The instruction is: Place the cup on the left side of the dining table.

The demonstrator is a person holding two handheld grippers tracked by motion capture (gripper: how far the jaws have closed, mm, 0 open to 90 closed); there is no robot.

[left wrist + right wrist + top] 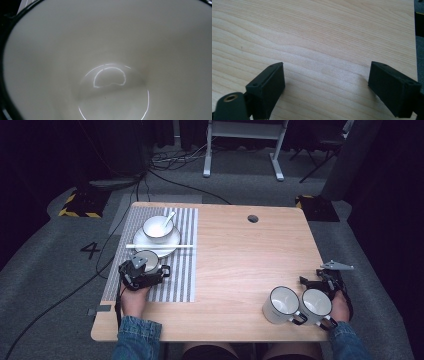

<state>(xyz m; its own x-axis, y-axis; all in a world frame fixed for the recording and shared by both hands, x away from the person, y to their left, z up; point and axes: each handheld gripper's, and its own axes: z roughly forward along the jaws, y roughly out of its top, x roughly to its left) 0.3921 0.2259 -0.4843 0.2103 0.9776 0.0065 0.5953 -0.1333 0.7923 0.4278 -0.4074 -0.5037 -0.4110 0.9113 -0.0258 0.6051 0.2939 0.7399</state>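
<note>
**Three mugs on the table, one under the left gripper**

Three white mugs with dark rims are on the wooden table (240, 255). At the left, a striped placemat (182, 275) carries a plate (172, 245) with a white bowl (156, 231) on it; a spoon (168, 220) leans in the bowl and a white chopstick (175, 246) lies across the plate's near edge. Just in front of the plate is the first mug (146, 260), and the left gripper (142, 275) sits right at it, held by the person's left hand (134, 301). In the left gripper view, that mug's pale inside (107, 62) is seen from very close; whether the jaws grip the mug cannot be told.

Farther right, near the table's front edge, the second mug (281, 304) and third mug (315, 303) stand side by side, touching or nearly so. The right gripper (320, 282) is just behind the third mug. In the right gripper view its jaws are spread wide over bare wood (324, 45), with nothing between them.
</note>
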